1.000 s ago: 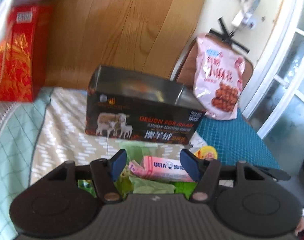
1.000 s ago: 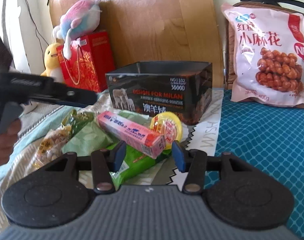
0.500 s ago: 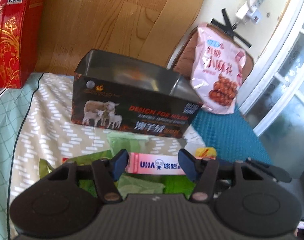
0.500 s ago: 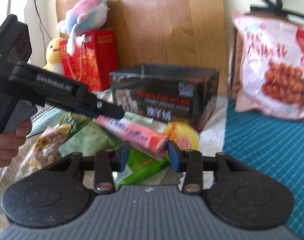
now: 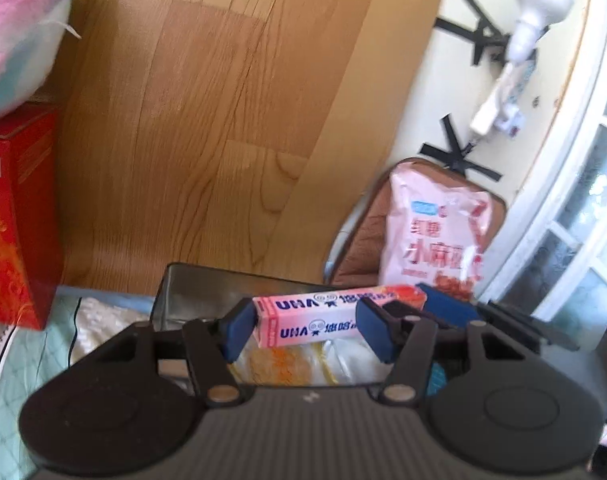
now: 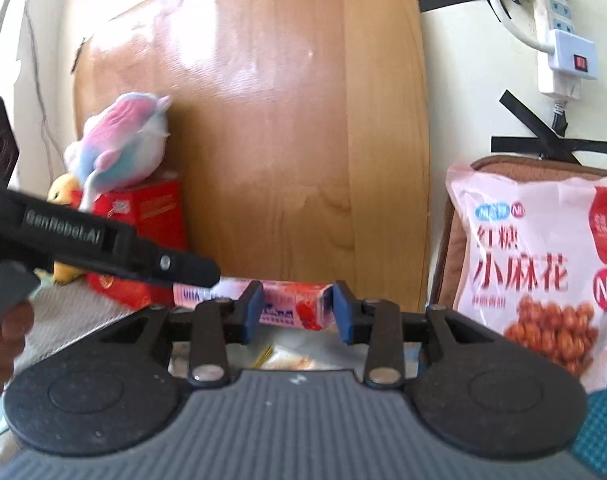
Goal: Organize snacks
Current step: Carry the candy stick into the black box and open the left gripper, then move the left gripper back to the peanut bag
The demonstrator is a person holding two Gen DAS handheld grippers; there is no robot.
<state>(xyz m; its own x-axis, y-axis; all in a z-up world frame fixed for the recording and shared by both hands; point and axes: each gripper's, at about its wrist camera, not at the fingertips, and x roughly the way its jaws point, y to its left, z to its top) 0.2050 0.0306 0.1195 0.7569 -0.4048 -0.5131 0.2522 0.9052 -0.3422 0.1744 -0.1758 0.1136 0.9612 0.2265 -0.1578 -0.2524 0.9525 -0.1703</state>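
I've got the pink UHA candy box (image 5: pixel 323 318) up off the snack pile, both grippers (image 5: pixel 305 330) (image 6: pixel 296 312) now pinching it (one at each end), carried over the open black box (image 5: pixel 207 292).

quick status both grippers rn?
Left gripper: shut on the pink candy box.
Right gripper: shut on the same box's other end.
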